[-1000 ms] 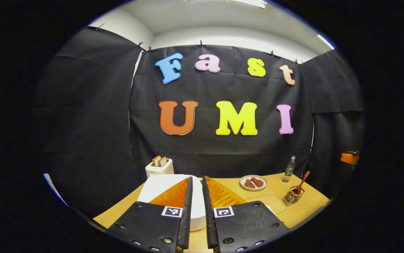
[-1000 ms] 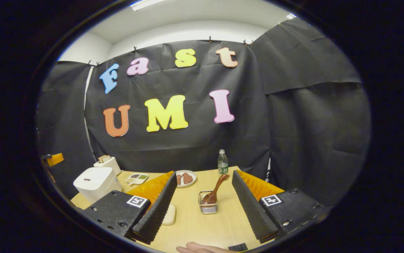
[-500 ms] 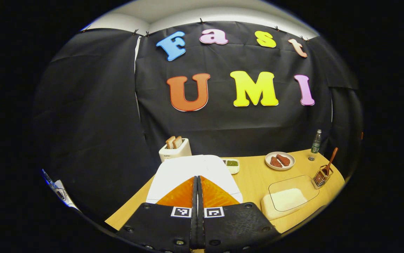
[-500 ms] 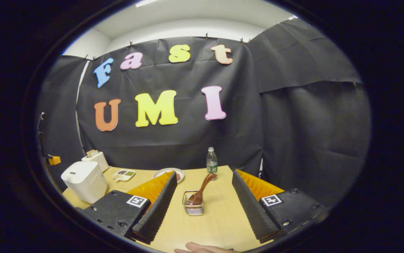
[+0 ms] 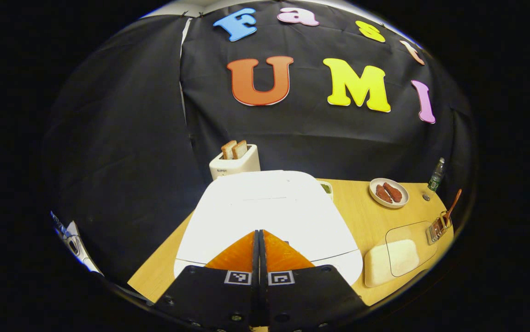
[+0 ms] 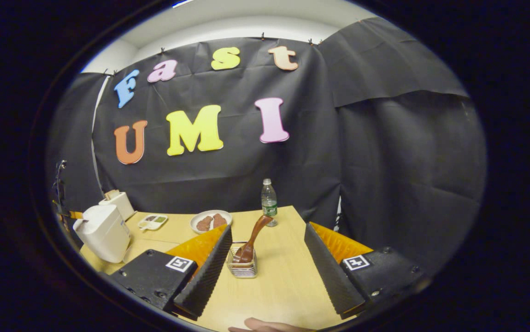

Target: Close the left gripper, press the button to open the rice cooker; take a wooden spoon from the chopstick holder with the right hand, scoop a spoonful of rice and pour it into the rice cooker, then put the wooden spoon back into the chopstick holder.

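Contact with the rice cooker (image 5: 265, 212) lid is nearly made in the left gripper view, the left gripper (image 5: 259, 233) pressed together above it; the button could be missed if aim drifts.

In the right gripper view, the right gripper (image 6: 267, 240) is spread apart near the wooden spoon (image 6: 252, 239), leaning in the chopstick holder (image 6: 242, 267) on the worktop (image 6: 283, 281); a hurried grasp could tip the holder.

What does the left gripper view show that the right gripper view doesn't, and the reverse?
Left gripper view: the left claw, shut, at the lid of the white rice cooker. Right gripper view: the right claw, open, facing the brown wooden spoon in its wire chopstick holder, plus a fingertip. Both: cooker, spoon, holder, white toaster, plate of reddish food, plastic bottle.
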The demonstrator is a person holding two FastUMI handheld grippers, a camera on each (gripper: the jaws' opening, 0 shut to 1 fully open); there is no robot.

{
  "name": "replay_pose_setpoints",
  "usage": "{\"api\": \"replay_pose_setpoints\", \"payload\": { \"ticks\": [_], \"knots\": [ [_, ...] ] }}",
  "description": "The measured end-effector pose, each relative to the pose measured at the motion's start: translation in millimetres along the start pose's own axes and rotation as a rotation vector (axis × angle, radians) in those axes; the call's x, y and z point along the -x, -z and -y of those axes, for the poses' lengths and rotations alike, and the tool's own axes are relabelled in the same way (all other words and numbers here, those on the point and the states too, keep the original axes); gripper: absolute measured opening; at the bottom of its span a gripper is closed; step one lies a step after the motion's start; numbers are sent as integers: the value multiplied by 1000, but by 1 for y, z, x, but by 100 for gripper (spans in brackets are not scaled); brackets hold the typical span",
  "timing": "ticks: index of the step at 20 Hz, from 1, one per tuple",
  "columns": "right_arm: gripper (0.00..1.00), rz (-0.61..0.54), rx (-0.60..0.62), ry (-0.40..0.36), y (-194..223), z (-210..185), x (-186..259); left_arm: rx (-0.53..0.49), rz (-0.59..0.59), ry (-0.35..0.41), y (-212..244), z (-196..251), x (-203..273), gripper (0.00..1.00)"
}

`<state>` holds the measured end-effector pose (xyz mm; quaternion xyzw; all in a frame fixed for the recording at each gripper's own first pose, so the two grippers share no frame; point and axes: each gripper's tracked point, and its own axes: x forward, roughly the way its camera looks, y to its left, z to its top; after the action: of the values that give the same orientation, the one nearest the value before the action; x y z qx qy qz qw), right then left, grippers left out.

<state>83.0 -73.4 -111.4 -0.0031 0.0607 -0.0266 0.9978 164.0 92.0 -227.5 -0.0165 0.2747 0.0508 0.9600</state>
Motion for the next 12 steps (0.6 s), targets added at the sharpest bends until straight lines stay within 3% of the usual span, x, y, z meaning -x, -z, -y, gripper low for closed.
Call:
{"api": "replay_pose_setpoints", "payload": {
  "ticks": [8, 12],
  "knots": [
    [100, -20, -13, -19, 9, -13, -1, 10, -6, -23, 8, -2, -1, 0],
    [100, -25, 19, -29, 18, -21, -3, 5, 56, -21, 6, -3, 1, 0]
  ]
}}
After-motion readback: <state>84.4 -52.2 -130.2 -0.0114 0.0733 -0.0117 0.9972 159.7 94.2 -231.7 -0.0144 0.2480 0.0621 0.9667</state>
